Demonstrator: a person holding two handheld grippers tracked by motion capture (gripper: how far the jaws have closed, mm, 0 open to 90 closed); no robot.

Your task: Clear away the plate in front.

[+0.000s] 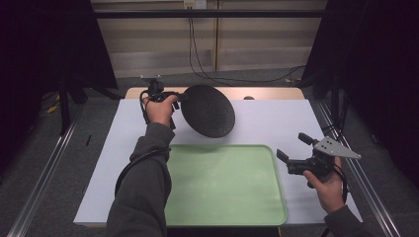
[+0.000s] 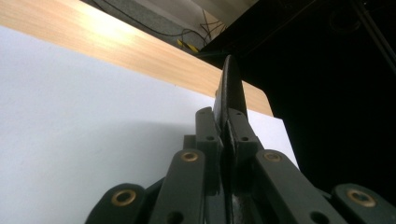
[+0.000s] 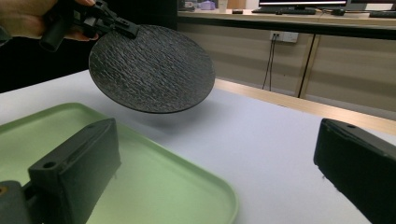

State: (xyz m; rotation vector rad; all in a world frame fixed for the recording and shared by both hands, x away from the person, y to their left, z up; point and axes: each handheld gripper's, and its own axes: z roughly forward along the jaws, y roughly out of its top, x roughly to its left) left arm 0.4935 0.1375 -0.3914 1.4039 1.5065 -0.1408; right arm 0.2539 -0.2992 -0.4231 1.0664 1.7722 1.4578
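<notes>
A round black textured plate (image 1: pixel 208 110) hangs tilted in the air above the white table cover, just beyond the far edge of a light green tray (image 1: pixel 225 197). My left gripper (image 1: pixel 182 97) is shut on the plate's left rim. In the left gripper view the plate (image 2: pixel 231 91) shows edge-on between the closed jaws. In the right gripper view the plate (image 3: pixel 152 69) hovers over the far corner of the tray (image 3: pixel 177 191), held by the left gripper (image 3: pixel 130 31). My right gripper (image 1: pixel 294 146) stands open to the right of the tray with nothing between its jaws.
A white sheet (image 1: pixel 276 123) covers most of the wooden table (image 1: pixel 267 93). Metal rails (image 1: pixel 363 182) run along both sides of the table. Dark curtains (image 1: pixel 44 44) stand at the left and right, and cables trail on the floor behind.
</notes>
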